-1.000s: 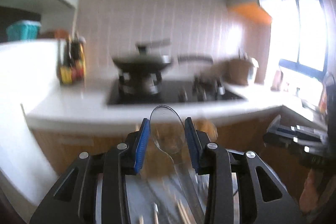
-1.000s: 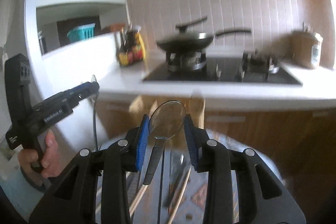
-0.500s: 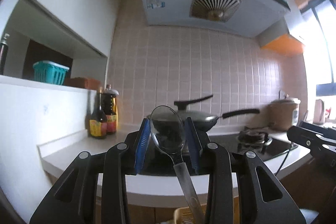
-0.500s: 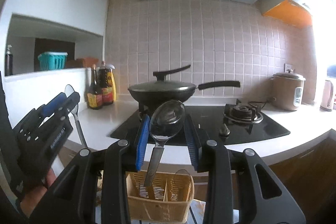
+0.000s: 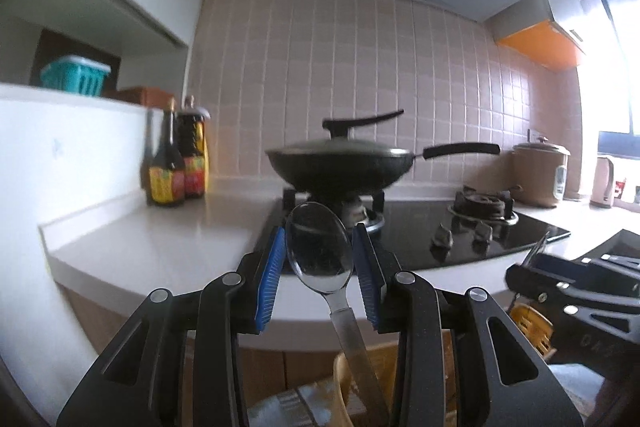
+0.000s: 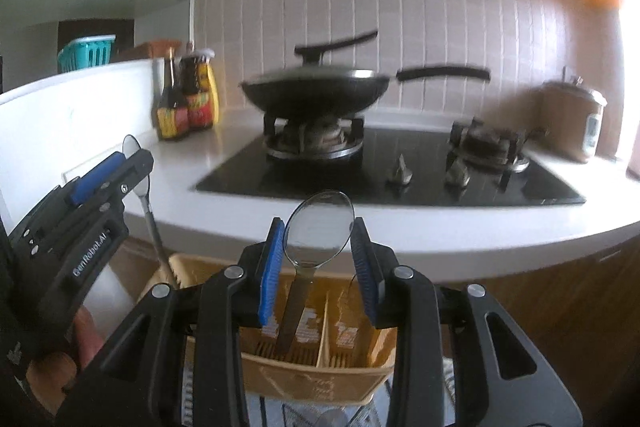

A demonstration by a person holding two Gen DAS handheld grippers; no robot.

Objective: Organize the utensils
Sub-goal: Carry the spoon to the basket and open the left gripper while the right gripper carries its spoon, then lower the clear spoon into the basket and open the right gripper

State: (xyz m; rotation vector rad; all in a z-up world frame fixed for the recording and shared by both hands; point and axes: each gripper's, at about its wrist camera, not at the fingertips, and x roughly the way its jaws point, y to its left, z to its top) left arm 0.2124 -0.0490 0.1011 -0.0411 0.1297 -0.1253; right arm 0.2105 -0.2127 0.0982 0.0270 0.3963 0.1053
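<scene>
My left gripper [image 5: 320,267] is shut on a metal spoon [image 5: 319,251], bowl up between the blue pads, handle hanging down toward a yellow slotted utensil holder [image 5: 528,323]. My right gripper [image 6: 319,259] is shut on a second metal spoon [image 6: 318,233], its handle pointing down into the left part of the utensil holder [image 6: 320,371], which has a middle divider. The left gripper [image 6: 108,171] and its spoon show at the left of the right wrist view, above the holder's left end. The right gripper [image 5: 568,287] shows at the right of the left wrist view.
A white counter [image 6: 440,239] carries a black gas hob [image 6: 400,167] with a lidded wok [image 6: 316,91]. Sauce bottles [image 6: 188,95] stand at its left, a rice cooker [image 6: 576,119] at its right. A raised white ledge with a teal basket [image 6: 86,53] is far left.
Both cameras have tilted down from the range hood toward the counter. The utensil holder has come further into view under the right gripper. Both spoons stay gripped.
</scene>
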